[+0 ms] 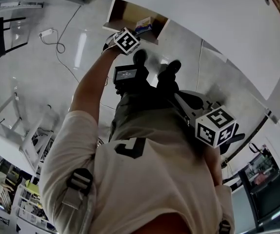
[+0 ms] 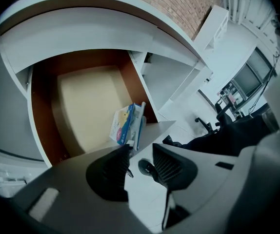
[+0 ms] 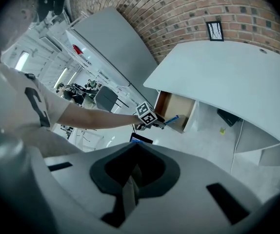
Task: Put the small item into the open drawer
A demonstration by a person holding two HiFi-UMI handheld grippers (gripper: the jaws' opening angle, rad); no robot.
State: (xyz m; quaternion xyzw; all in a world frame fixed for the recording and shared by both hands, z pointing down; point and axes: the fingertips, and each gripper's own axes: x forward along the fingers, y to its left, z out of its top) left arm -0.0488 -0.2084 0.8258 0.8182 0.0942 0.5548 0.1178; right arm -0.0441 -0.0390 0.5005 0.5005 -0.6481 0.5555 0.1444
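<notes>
The open drawer, brown-walled with a pale bottom, sticks out from under the white desk. A small blue, yellow and white box stands on edge in the drawer's near right corner, leaning on the side wall. My left gripper hangs just behind the box with its jaws apart; only floor and a shoe show between them. In the head view the left gripper is at the drawer on an outstretched arm. My right gripper is shut and empty, back by my body.
My two black shoes stand on the glossy pale floor before the desk. A black device with a lit screen sits at my waist. A cable and power strip lie to the left. Brick wall rises behind the desk.
</notes>
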